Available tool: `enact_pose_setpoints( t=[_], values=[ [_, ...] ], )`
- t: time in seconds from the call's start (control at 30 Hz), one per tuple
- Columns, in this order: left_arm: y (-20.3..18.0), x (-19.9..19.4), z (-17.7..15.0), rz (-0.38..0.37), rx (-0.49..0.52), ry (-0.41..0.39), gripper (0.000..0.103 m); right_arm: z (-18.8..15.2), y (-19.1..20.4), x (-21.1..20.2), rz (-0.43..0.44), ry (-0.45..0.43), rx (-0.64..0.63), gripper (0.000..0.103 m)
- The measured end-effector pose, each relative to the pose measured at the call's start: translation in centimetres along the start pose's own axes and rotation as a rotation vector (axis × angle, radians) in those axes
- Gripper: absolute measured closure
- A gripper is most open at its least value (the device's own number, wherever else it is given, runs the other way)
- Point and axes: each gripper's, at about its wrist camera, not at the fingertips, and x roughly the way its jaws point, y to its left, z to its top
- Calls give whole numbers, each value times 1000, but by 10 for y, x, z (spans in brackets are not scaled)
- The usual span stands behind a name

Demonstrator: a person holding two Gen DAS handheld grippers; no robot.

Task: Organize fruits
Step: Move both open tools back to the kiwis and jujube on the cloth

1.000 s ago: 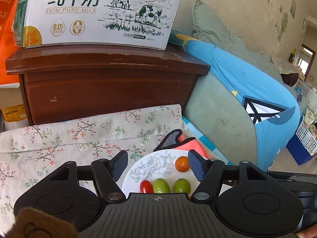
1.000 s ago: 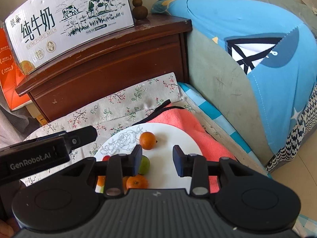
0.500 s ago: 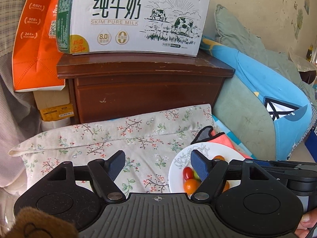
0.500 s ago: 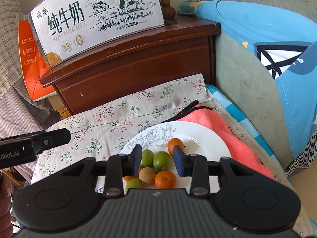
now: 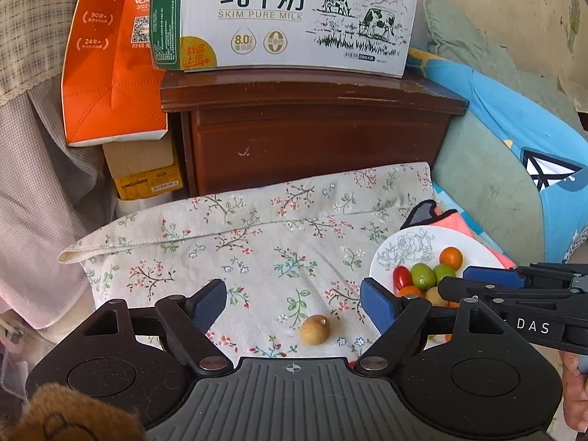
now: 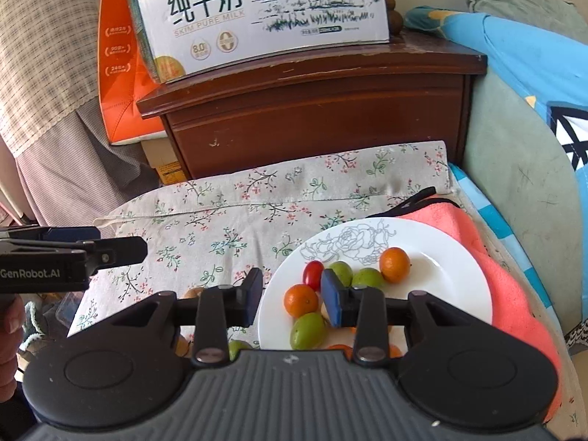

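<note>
While the left gripper hovers over the floral-printed cloth, its jaws stand wide, have just been opening, and grip nothing. A small tan, rounded fruit with a stub of stem lies on that cloth below the gap between the blue pads, touching neither of them.

To the right of the tan fruit sits the white round plate with a line-drawn rose, resting partly on the cloth and partly on a coral-pink towel. On the plate lie a red cherry tomato, two small orange citrus fruits, one at the far side of the plate and one nearer the camera, and several green oval fruits, all bunched on the half of the plate nearest the tan fruit.

Above that bunch hangs the right gripper, its jaws narrow and empty, one pad over the plate's rim and the other over the green fruits. Whether it touches any of them I cannot tell.

Behind the plate stands a dark brown wooden cabinet carrying a white milk carton box printed with cows, and an orange paper bag leans beside the cabinet.
</note>
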Motion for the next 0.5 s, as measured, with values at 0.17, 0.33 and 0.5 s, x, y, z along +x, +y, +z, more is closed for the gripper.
enact_pose_setpoints(
  t=[0.17,0.33,0.5],
  values=[
    [4,9,-12,11,6,63,22,-8,15,6,59,36,-72,67],
    [9,13,-19,23,-1,100,22,-21,27,16,96,89,-143,67],
    [12,17,-27,32,12,129,22,-30,31,26,94,133,-174,67]
  ],
)
